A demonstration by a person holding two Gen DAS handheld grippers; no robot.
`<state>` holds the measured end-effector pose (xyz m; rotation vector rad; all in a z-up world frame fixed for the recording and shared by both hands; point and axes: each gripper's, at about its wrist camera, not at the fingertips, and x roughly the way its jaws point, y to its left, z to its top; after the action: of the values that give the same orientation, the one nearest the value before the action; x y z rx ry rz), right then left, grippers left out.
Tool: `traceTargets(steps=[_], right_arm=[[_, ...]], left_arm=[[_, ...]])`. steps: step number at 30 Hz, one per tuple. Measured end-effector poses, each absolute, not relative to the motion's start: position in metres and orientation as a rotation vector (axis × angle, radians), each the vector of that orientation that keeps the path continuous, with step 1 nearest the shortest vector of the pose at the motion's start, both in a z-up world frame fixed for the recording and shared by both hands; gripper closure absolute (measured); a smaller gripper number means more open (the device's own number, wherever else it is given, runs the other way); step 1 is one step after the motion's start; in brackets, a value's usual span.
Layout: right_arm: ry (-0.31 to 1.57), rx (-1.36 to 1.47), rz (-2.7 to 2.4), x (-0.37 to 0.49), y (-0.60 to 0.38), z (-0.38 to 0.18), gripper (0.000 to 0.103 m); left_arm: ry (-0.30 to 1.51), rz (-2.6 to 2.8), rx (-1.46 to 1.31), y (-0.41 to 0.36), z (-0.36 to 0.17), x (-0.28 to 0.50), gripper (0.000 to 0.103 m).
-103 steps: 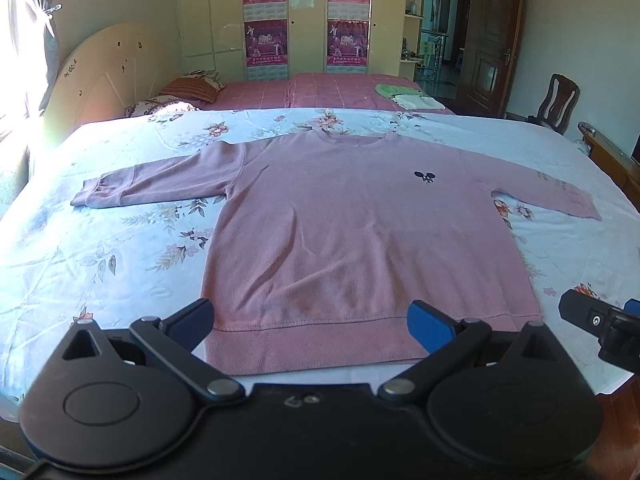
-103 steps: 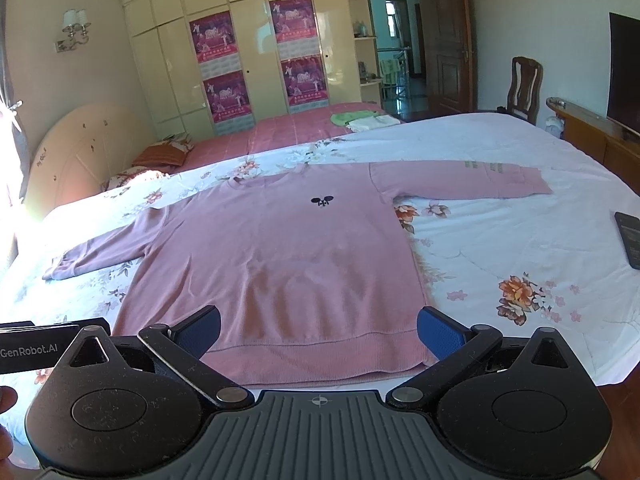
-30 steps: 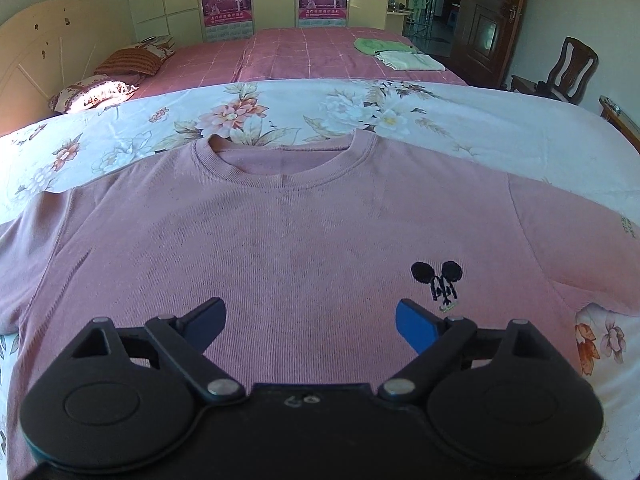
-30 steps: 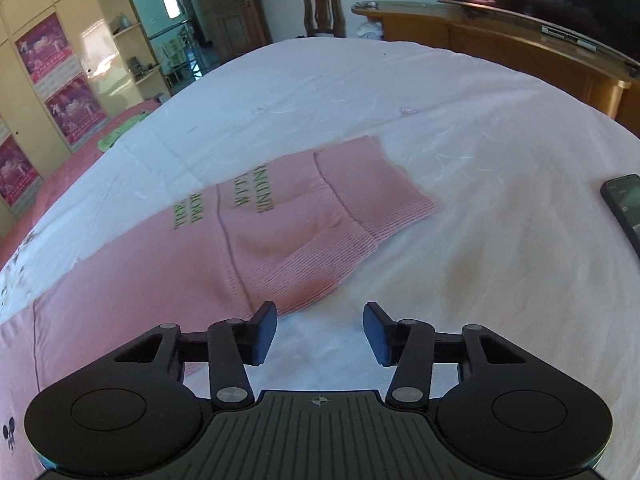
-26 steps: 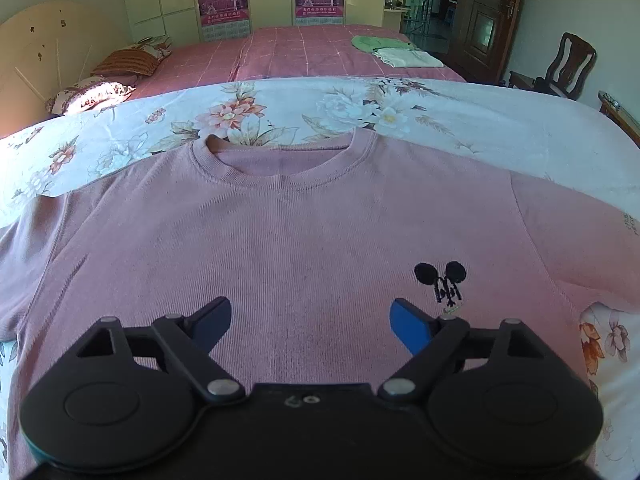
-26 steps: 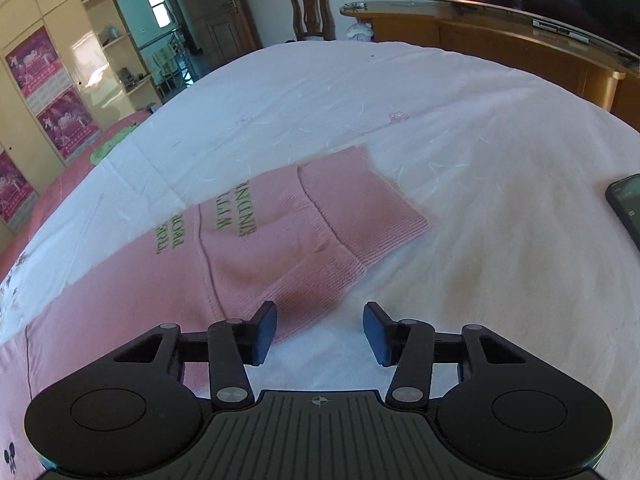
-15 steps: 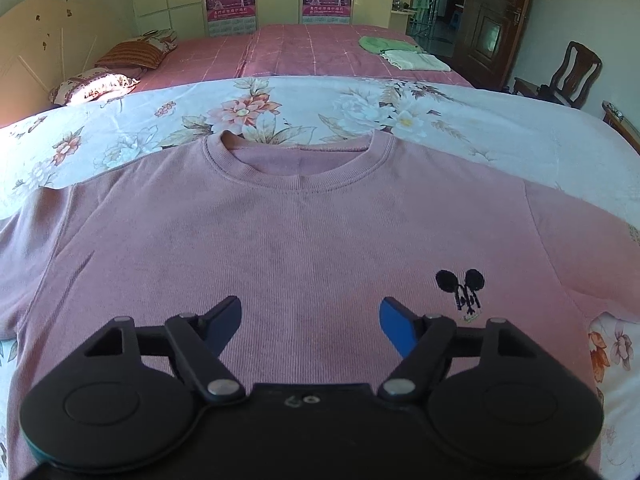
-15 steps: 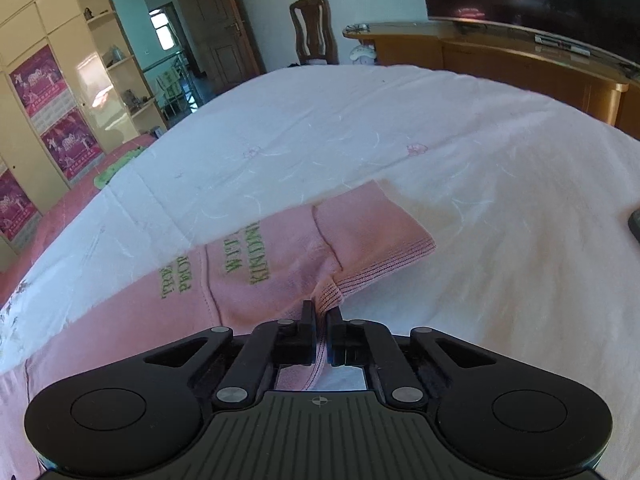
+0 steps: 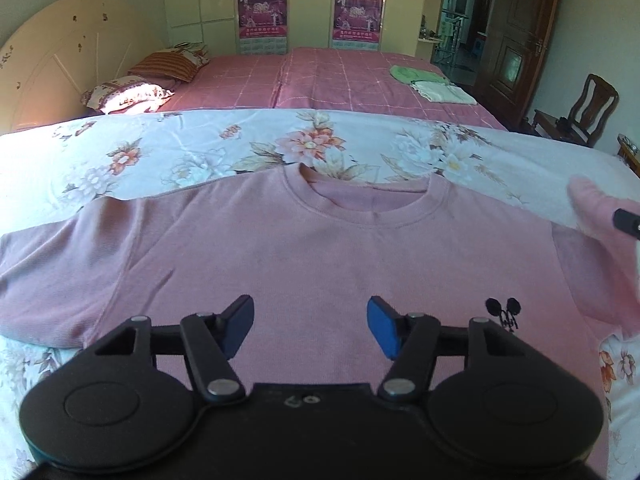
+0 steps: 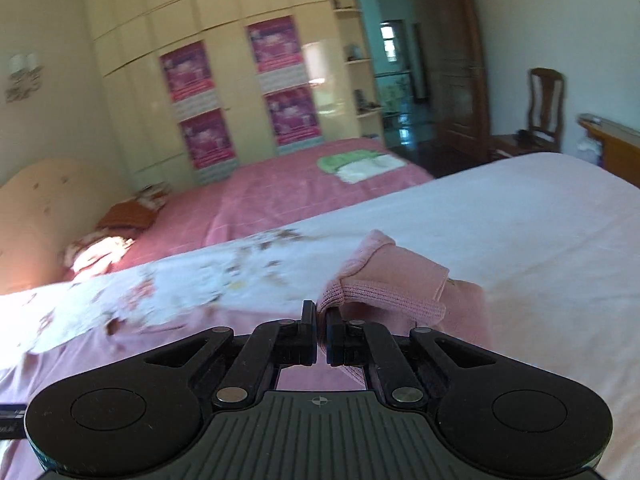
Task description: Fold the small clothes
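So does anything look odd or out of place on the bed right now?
Only the pink sweater's right sleeve: it is lifted off the bedspread and bunched, pinched in the shut right claw. The body lies flat and smooth under the open left claw. Nothing looks spilled or damaged.

A pink knitted long-sleeved sweater [image 9: 320, 248] lies flat, front up, on a white bedsheet printed with pink flowers [image 9: 160, 156], its round neckline on the far side. A small black mouse-head emblem [image 9: 503, 312] sits on the chest to the right. The left gripper [image 9: 310, 322] hovers over the near middle of the sweater, its blue-padded fingers [image 9: 382, 326] spread wide apart. At the far right, the sweater's sleeve [image 9: 592, 208] is lifted off the sheet beside a dark tool tip [image 9: 626, 222]. Beyond lies a second bed with a pink checked cover [image 9: 320, 84] and two patterned pillows [image 9: 152, 78].
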<state>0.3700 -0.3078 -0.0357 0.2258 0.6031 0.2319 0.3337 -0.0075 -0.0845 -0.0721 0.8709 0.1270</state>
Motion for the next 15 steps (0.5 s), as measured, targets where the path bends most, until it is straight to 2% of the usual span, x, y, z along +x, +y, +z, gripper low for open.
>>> traceTargets(steps=[5, 9, 10, 11, 13, 15], right_arm=[[0.721, 0.135, 0.424, 0.369, -0.203, -0.075, 0.099], [0.793, 0.053, 0.442, 0.359, -0.16, -0.106, 0.098], [0.81, 0.042, 0.444, 0.36, -0.154, -0.109, 0.09], [0.818, 0.05, 0.46, 0.358, -0.156, -0.11, 0.068], [0.796, 0.057, 0.477, 0.352, -0.157, -0.107, 0.037], [0.783, 0.031, 0.474, 0.343, -0.159, -0.099, 0.036]], left_arm=[[0.874, 0.167, -0.097, 0.029, -0.087, 0.329, 0.042], [0.9, 0.122, -0.114, 0.042, -0.099, 0.334, 0.042], [0.906, 0.103, -0.116, 0.042, -0.102, 0.335, 0.041], [0.91, 0.086, -0.116, 0.04, -0.104, 0.336, 0.04], [0.912, 0.046, -0.109, 0.035, -0.109, 0.339, 0.037], [0.905, 0.002, -0.099, 0.027, -0.112, 0.341, 0.035]])
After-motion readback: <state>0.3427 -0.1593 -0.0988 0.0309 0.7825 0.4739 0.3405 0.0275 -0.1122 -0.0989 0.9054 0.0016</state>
